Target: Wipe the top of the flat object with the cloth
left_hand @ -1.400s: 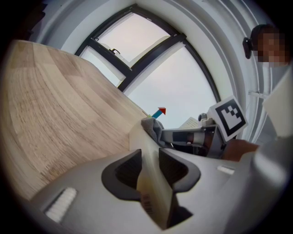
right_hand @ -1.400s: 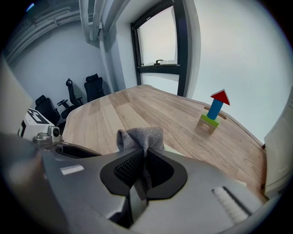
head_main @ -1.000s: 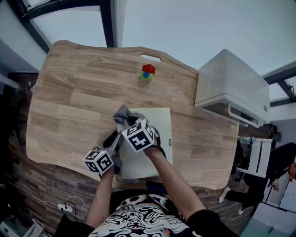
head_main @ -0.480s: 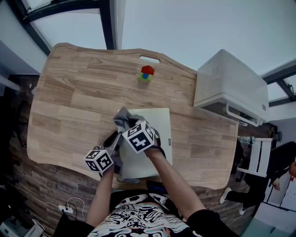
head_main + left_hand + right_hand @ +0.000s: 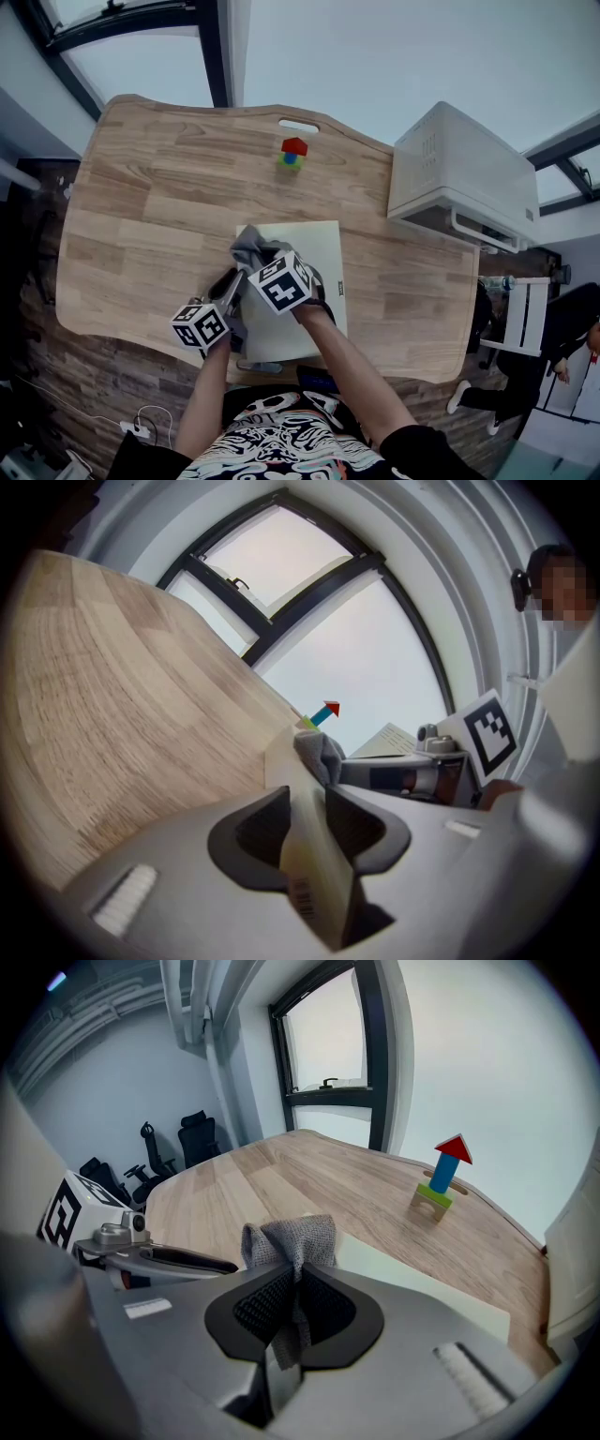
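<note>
A flat cream board (image 5: 314, 267) lies on the wooden table (image 5: 141, 206), near its front edge. My left gripper (image 5: 228, 279) is shut on the board's left edge; in the left gripper view the board (image 5: 314, 855) stands edge-on between the jaws. My right gripper (image 5: 263, 256) is over the board's far left corner and shut on a bunched grey cloth (image 5: 251, 244). In the right gripper view the cloth (image 5: 291, 1238) sticks up from the shut jaws, with the board (image 5: 412, 1288) just beyond and the left gripper (image 5: 159, 1258) to the left.
A small stack of red, blue and green toy blocks (image 5: 293, 153) stands at the table's far side, near a handle slot (image 5: 298, 125). A white boxy appliance (image 5: 464, 178) fills the table's right end. Office chairs (image 5: 197, 1133) stand beyond the table.
</note>
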Tool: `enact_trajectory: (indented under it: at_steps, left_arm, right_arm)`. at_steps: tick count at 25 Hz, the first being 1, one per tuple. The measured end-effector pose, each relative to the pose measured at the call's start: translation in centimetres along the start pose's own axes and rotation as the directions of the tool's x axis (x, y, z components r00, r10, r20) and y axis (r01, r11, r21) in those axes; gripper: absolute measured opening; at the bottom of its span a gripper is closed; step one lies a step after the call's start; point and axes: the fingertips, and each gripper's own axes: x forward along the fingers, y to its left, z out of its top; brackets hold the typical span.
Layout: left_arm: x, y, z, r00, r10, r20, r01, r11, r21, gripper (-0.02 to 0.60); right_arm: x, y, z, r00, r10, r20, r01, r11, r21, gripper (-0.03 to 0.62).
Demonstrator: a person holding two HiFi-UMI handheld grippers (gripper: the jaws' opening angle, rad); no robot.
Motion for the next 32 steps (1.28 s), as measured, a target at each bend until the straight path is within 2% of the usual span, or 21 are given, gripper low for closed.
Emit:
enact_trajectory:
  at_steps: [32]
  left_arm:
    - [0.1, 0.1, 0.0, 1.0, -0.005, -0.003, 0.005, 1.0, -0.005, 0.178]
  right_arm:
    - [-1.2, 0.9, -2.1, 1.0, 0.015, -0.01, -0.015, 0.999, 0.044, 0.02]
